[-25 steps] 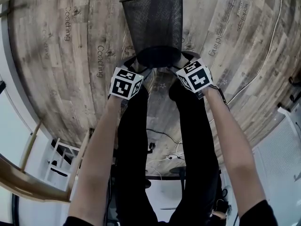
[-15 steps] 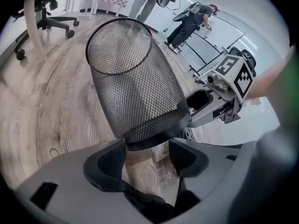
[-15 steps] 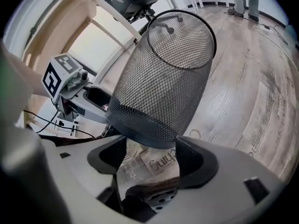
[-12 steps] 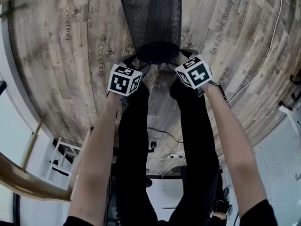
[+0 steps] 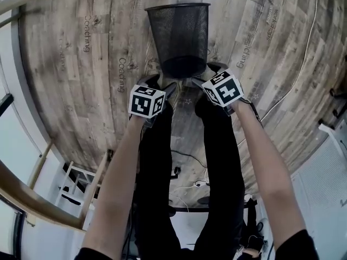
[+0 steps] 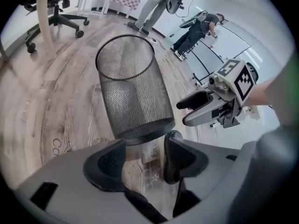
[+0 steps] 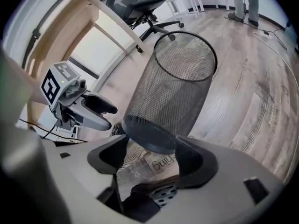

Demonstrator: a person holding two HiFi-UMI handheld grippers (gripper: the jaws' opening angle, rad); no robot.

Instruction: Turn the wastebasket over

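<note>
Wastebasket (image 5: pixel 179 31) on the floor (image 5: pixel 81 80), base end nearest, mouth away, left claw (image 6: pixel 142 148) and right claw (image 7: pixel 152 157) both spread wide and empty just short of it, and an off-centre pinch on that rounded base could send it rolling off!

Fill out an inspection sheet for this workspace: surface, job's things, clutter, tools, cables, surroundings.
Surface: wood-plank floor with printed lettering.
Job's things: black mesh wastebasket appears to stand upright, open rim up, narrow base nearest the tools.
Clutter: nothing seen.
Tools: left tool open, its jaws have just closed a little, nothing between them; right tool open, only floor between its jaws; both are close to the basket's base, neither grips it.
Cables: thin light cable on the floor at the right; dark cable between the person's legs.
Surroundings: office chair, wooden frame, a standing person in the background.
</note>
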